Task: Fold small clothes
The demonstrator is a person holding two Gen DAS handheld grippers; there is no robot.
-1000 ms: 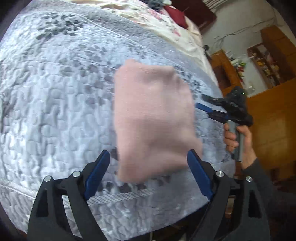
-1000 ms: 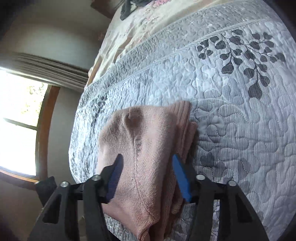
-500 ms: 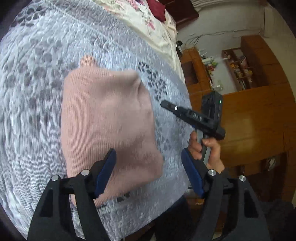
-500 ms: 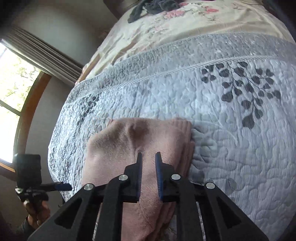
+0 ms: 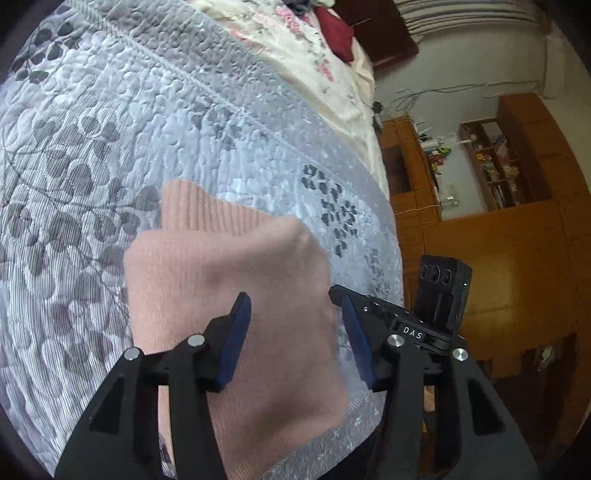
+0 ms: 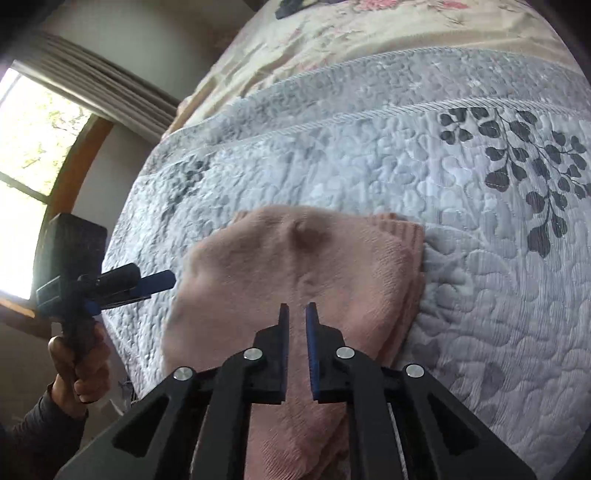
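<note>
Here, pink knit garment (image 5: 236, 295) near the quilt (image 5: 110, 129) edge.

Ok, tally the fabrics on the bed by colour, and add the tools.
Pink knit: 1
Grey quilt: 1
Cream floral sheet: 1
Red cloth: 1
Tools: 2, left tool and right tool
Total: 6

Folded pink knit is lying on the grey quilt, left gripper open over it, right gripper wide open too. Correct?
Not quite. The right gripper is nearly shut, with only a narrow gap, as the right wrist view shows. The pink knit does lie folded on the grey quilt, left gripper open.
</note>
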